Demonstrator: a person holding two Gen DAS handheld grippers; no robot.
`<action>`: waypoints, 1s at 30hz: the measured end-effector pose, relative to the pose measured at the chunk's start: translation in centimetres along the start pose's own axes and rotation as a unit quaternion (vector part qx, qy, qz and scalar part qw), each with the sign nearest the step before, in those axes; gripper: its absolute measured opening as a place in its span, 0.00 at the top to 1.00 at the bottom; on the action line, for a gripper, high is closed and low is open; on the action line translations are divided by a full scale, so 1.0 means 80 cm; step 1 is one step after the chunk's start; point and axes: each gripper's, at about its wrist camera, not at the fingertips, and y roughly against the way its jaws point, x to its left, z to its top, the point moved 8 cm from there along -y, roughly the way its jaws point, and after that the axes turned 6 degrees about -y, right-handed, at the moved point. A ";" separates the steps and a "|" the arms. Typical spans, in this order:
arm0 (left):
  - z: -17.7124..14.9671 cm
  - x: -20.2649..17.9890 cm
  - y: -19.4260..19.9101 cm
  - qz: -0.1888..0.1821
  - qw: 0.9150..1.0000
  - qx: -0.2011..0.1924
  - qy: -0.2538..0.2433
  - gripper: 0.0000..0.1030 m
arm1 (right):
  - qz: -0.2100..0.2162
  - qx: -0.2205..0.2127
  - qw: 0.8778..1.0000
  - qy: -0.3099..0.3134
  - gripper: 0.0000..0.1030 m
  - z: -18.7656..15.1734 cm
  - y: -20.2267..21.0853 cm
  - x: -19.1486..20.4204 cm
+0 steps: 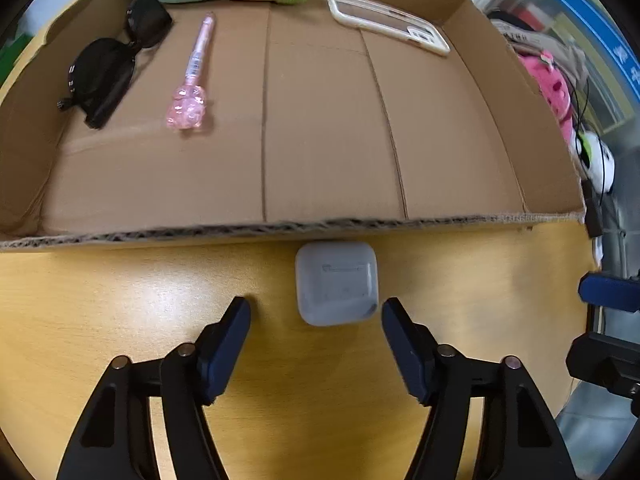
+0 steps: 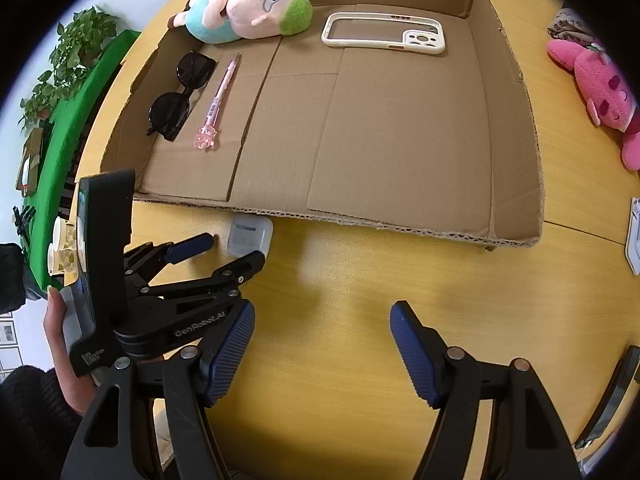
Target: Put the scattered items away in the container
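Left tongs (image 1: pixel 316 312) released, jaws spread to either side of a small grey earbud case (image 1: pixel 337 282), pads short of its flanks, nothing clasped. Right tongs (image 2: pixel 322 320) likewise released and empty, hanging over bare yellow tabletop (image 2: pixel 360 300), well to the right of the case.

Case lying flat on the table, just ahead of the left fingertips (image 1: pixel 240 308) and tucked against the near wall of the cardboard box (image 1: pixel 280 228), outside it. Probably light, rigid and smooth-shelled, with rounded corners, so likely to slip or squirt out under a skewed pinch; best taken across the two flat side faces, pads square and low, lifted clear of the box wall before carrying over.

Beyond the left tongs, inside the box: one pair of black sunglasses (image 1: pixel 112 64), one pink pen (image 1: pixel 196 76) with a crystal-like topper, one cream phone case (image 1: pixel 390 24), one pig plush (image 2: pixel 248 10) at the far wall. Off to the right of the right tongs, outside the box: one pink plush (image 2: pixel 596 84), apparently not yet tidied. One earbud case, one box, two tongs
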 end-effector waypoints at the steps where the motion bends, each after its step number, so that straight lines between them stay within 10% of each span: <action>1: 0.000 -0.001 0.000 0.004 1.000 0.000 -0.004 0.34 | 0.002 0.000 1.000 -0.001 0.32 -0.001 0.000 0.001; 5: -0.007 0.000 0.006 -0.014 1.000 0.005 -0.007 0.58 | 0.013 -0.001 1.000 -0.004 0.32 -0.005 -0.001 0.006; 30: -0.109 -0.003 0.036 -0.043 0.983 0.024 -0.176 0.58 | 0.174 0.060 0.976 0.120 0.38 -0.054 -0.118 0.126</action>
